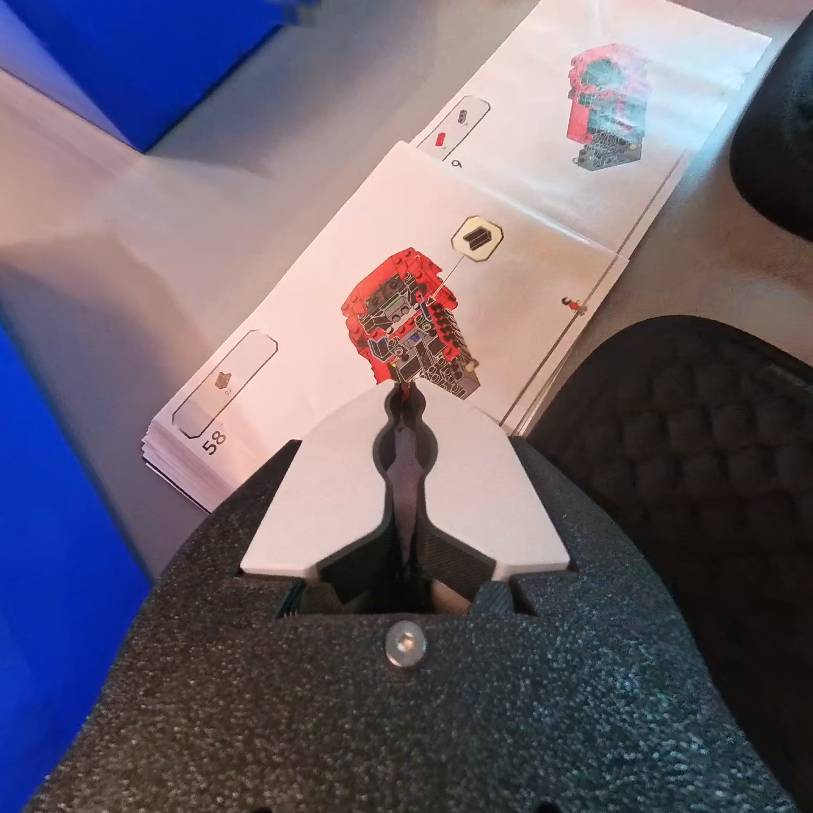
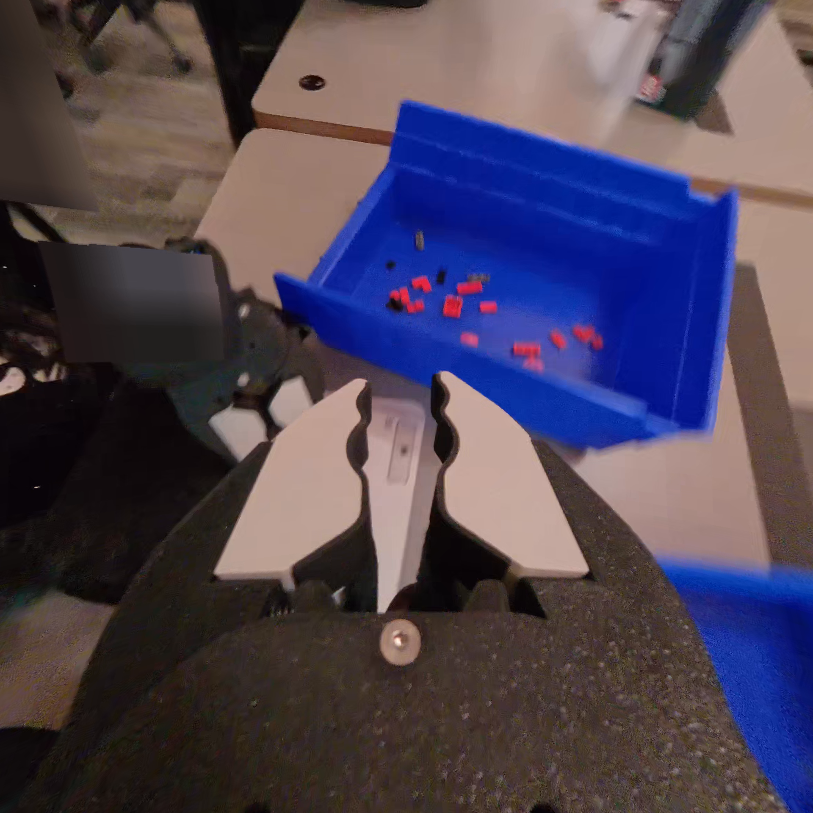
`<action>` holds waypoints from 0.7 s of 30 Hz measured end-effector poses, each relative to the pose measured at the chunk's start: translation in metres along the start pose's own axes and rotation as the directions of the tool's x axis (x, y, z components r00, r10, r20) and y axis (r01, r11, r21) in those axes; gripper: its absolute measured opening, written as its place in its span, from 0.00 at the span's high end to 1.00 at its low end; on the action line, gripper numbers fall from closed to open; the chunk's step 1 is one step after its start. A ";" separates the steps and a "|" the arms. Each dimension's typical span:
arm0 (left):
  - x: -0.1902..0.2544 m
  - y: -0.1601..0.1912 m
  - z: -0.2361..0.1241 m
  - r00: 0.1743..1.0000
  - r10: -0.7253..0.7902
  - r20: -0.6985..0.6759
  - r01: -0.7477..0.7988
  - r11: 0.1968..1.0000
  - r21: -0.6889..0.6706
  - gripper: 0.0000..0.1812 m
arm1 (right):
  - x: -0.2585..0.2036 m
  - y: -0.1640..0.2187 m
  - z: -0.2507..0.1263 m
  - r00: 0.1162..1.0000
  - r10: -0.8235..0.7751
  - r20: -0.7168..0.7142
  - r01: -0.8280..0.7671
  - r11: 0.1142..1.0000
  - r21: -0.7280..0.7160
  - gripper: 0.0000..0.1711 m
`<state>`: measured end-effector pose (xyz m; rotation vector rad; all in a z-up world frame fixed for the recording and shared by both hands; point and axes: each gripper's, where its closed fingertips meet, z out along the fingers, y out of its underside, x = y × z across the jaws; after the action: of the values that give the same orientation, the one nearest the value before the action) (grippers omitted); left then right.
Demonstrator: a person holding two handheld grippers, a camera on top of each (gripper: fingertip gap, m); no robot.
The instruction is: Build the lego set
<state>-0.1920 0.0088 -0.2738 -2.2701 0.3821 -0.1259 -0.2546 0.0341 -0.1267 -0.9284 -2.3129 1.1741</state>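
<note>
An open instruction booklet [image 1: 396,246] lies on the pale table, showing a red and black model. My left gripper [image 1: 404,391] hovers over its near edge with the white fingers [image 1: 334,475] closed together. A tiny dark and red bit shows at the tips; I cannot tell if it is a held piece or the print behind. My right gripper [image 2: 400,387] is open and empty, just short of a blue bin [image 2: 686,281]. The bin holds several small red bricks [image 2: 453,305] and a few black ones [image 2: 419,239]. The booklet shows between the right fingers [image 2: 400,444].
Blue bins [image 1: 145,66] stand left of the booklet. A black textured pad [image 1: 704,506] lies to its right. In the right wrist view the other gripper [image 2: 259,418] sits low at left, a second blue bin corner [image 2: 756,651] is near right, and more desks stand behind.
</note>
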 end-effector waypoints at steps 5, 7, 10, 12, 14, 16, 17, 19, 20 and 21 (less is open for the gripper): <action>0.000 0.000 0.000 1.000 0.013 0.011 -0.013 1.000 0.000 0.99 | 0.018 -0.054 0.115 0.955 -0.126 0.270 0.170 0.974 -0.147 0.89; 0.000 0.000 0.000 1.000 0.011 0.008 -0.011 1.000 0.000 0.99 | 0.029 -0.039 0.161 0.946 -0.122 0.302 0.220 0.923 -0.315 0.92; 0.000 0.000 0.000 1.000 0.014 0.011 -0.014 1.000 0.001 0.99 | 0.033 -0.008 0.208 0.951 -0.023 0.308 0.184 0.843 -0.505 0.94; 0.000 0.000 0.000 1.000 0.020 0.016 -0.020 1.000 0.001 0.99 | 0.039 0.003 0.224 0.969 0.018 0.248 0.132 0.809 -0.572 0.93; 0.000 0.000 -0.001 0.999 0.028 0.023 -0.028 1.000 0.001 0.99 | 0.044 0.008 0.231 0.976 0.044 0.215 0.095 0.799 -0.594 0.93; 0.000 0.000 -0.001 0.999 0.033 0.027 -0.033 0.999 0.000 0.99 | 0.044 0.015 0.232 0.975 0.068 0.212 0.083 0.774 -0.627 0.92; 0.000 0.000 -0.001 0.999 0.035 0.029 -0.035 0.999 0.000 0.99 | 0.043 0.013 0.234 0.973 0.066 0.223 0.086 0.789 -0.608 0.94; 0.000 0.000 -0.001 0.999 0.036 0.030 -0.036 0.999 0.001 0.99 | 0.040 0.011 0.234 0.967 0.035 0.252 0.124 0.800 -0.587 0.99; 0.000 0.000 -0.001 0.999 0.035 0.029 -0.035 0.999 0.001 0.99 | 0.039 0.009 0.231 0.966 0.016 0.256 0.140 0.805 -0.576 0.99; 0.000 0.000 -0.001 0.999 0.033 0.027 -0.033 0.999 0.001 0.99 | 0.038 0.004 0.223 0.967 0.010 0.256 0.139 0.818 -0.557 0.99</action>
<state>-0.1920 0.0084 -0.2732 -2.2608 0.4049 -0.0779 -0.4122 -0.0632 -0.2573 -0.9143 -2.9621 0.5786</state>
